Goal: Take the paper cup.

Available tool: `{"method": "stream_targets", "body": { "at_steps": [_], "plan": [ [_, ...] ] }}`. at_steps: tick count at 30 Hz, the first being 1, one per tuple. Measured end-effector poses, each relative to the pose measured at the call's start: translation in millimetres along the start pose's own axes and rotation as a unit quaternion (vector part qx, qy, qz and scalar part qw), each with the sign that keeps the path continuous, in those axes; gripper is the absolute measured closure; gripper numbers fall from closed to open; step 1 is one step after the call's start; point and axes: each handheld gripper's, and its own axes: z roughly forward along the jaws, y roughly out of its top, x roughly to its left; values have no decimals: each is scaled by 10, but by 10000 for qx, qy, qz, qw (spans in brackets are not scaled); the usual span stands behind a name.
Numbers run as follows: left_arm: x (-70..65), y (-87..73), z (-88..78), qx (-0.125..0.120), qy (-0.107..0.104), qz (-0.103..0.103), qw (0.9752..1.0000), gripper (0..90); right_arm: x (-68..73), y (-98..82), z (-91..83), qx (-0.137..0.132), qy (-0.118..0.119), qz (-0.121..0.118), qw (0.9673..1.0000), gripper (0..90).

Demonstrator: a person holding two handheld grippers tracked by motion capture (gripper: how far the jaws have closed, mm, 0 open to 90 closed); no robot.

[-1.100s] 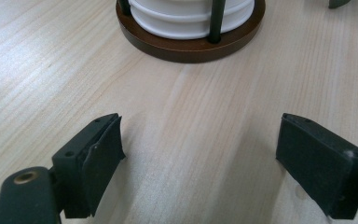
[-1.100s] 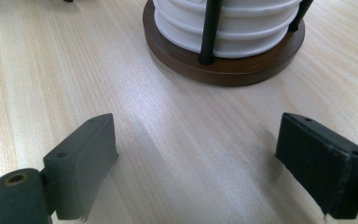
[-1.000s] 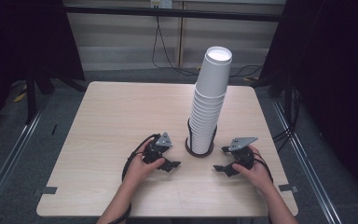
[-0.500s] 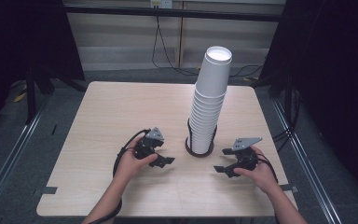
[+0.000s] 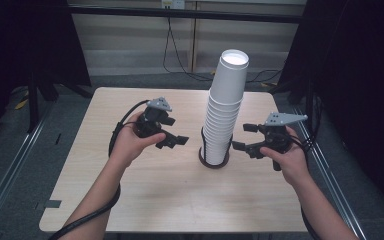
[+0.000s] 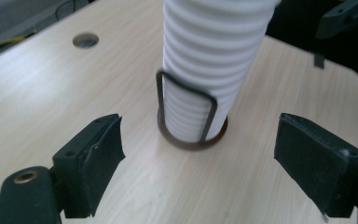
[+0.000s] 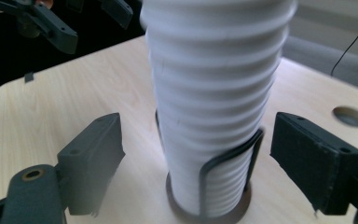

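Note:
A tall stack of white paper cups [image 5: 225, 110] stands in a dark wire holder [image 5: 214, 159] at the middle of the wooden table [image 5: 170, 200]. My left gripper [image 5: 177, 141] hovers above the table just left of the stack, jaws apart with nothing between them. In the left gripper view the stack [image 6: 209, 60] and holder [image 6: 186, 93] lie ahead beyond the open gripper [image 6: 198, 128]. My right gripper [image 5: 242, 136] hangs right of the stack, open and empty. The right gripper view has the stack [image 7: 214, 107] close ahead of the gripper [image 7: 198, 123], untouched.
A round hole [image 6: 85, 40] is cut in the tabletop near a far corner. Dark curtains and black frame posts flank the table. Cables [image 5: 180, 55] hang along the back wall. Bare tabletop lies in front of the stack.
Both hands have lifted their grippers off the table and now hold them in the air on either side of the cup stack. The stack has stayed put.

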Motion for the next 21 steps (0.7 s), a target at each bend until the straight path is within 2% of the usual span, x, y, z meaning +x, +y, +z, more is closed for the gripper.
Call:
{"method": "stream_targets", "body": {
  "at_steps": [2, 3, 6, 8, 10, 12, 14, 17, 19, 21],
  "plan": [
    [2, 59, -29, -21, 30, 27, 10000, 150, -9, 52, -17, -49, -6, 0, 10000, 158],
    [-7, 177, -75, -103, 42, 48, 9999, 150, -25, 148, -58, -208, 5, 74, 9998, 158],
    [-25, 355, -127, -285, 37, 114, 9995, 150, -41, 292, -121, -491, -52, 130, 9987, 158],
    [-30, 416, -143, -306, 41, 165, 9994, 149, -46, 343, -135, -570, -27, 164, 9982, 155],
    [-49, 584, -163, -422, 45, 203, 9989, 149, -50, 503, -155, -582, -136, 25, 9982, 152],
    [-67, 686, -165, -464, 12, 256, 9986, 149, -42, 598, -151, -612, -92, 24, 9981, 147],
    [-91, 778, -158, -528, -43, 318, 9981, 148, -26, 676, -130, -532, -209, -115, 9983, 144],
    [-106, 863, -145, -601, -70, 342, 9976, 145, -25, 725, -104, -600, -161, -122, 9980, 143],
    [-134, 970, -99, -685, -151, 354, 9969, 145, -31, 753, -46, -558, -150, -75, 9983, 138],
    [-147, 998, -77, -711, -157, 362, 9967, 140, -31, 757, -26, -531, -150, -81, 9984, 138]
  ]
}}
